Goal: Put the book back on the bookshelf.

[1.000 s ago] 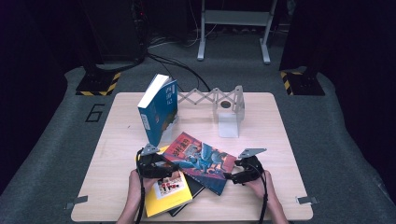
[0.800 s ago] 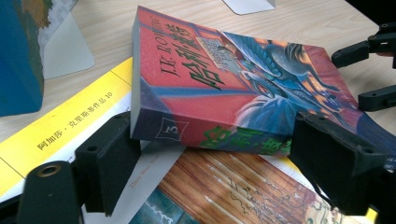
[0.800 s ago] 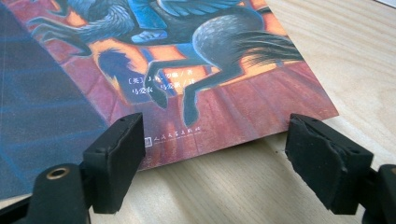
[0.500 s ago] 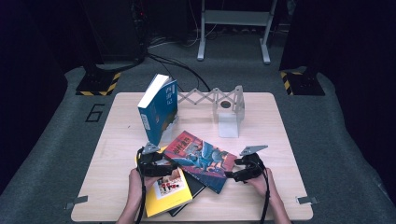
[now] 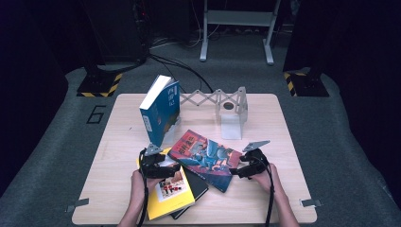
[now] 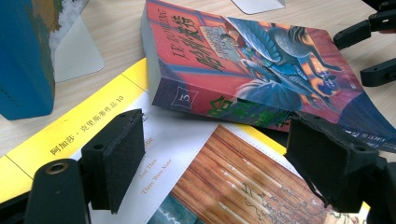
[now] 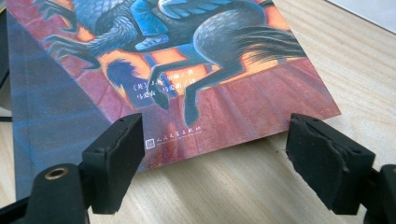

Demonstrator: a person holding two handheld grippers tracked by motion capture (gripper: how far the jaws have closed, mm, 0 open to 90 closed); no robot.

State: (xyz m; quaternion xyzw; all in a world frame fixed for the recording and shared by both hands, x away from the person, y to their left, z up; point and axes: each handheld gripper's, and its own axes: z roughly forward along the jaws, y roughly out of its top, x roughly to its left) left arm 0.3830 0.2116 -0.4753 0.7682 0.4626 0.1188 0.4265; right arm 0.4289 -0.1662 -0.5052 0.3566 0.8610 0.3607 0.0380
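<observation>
Red illustrated paperback (image 5: 206, 156) flat at 6 o'clock, not yet gripped: left gripper (image 5: 171, 169) and right gripper (image 5: 235, 172) both released, flanking; blue book (image 5: 160, 109) already upright at 11 o'clock.

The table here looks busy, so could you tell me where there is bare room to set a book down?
Free: right of the red book, and the left strip beside the blue book. Crowded: front centre, over the yellow book.

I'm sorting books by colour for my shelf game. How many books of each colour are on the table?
Blue book, standing upright: 1
Red book, lying flat: 1
Yellow book, lying flat: 1
Black book, under the others: 1
Total: 4
</observation>
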